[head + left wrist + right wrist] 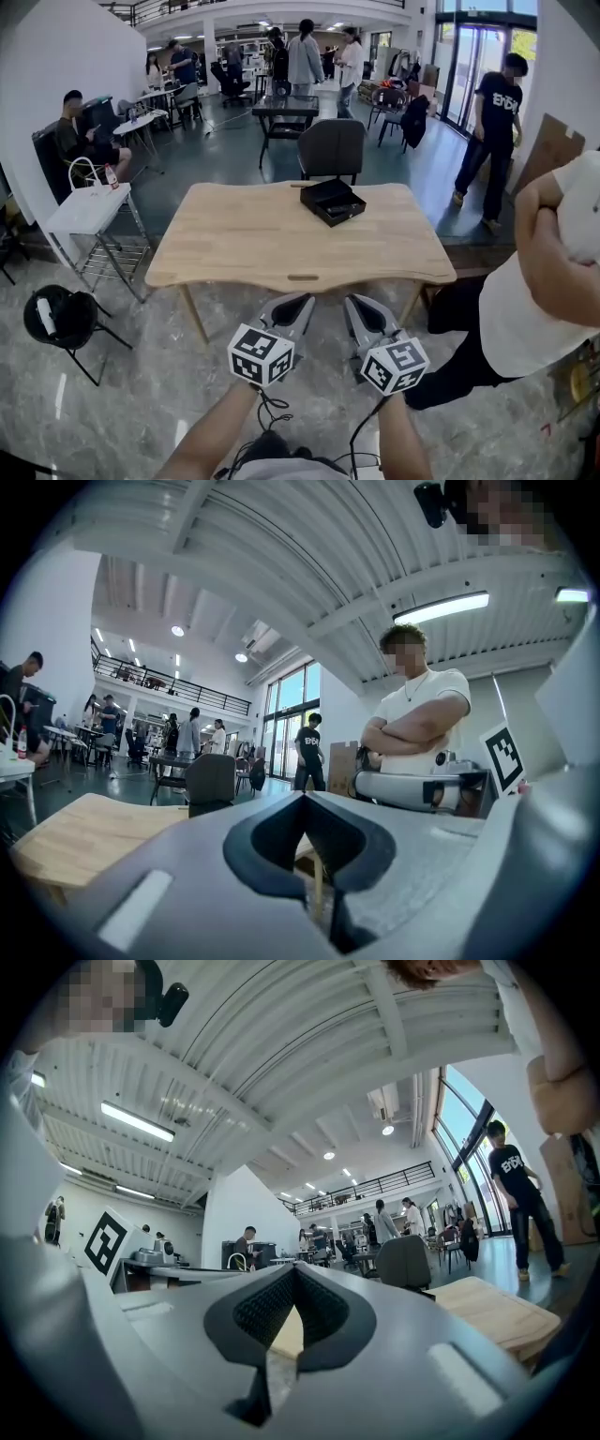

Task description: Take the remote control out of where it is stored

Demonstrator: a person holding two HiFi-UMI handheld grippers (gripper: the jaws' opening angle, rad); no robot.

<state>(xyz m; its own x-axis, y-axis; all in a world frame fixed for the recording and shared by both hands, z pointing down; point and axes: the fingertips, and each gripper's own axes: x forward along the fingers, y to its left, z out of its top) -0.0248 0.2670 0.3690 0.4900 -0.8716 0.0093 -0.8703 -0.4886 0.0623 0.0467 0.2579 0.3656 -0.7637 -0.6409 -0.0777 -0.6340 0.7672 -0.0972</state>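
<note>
Black box [333, 201] on table [234, 244], chair [331, 148] behind

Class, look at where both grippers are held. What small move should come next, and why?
Probably reach the left gripper and right gripper forward over the table toward the black box at its far side. Both hang short of the near edge, jaws together and empty; no remote shows yet, and the box is the only likely store.

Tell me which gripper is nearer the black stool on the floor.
Left. The left gripper hangs right of the black stool, in front of the table; the right gripper sits farther right still, on the left gripper's other side.
</note>
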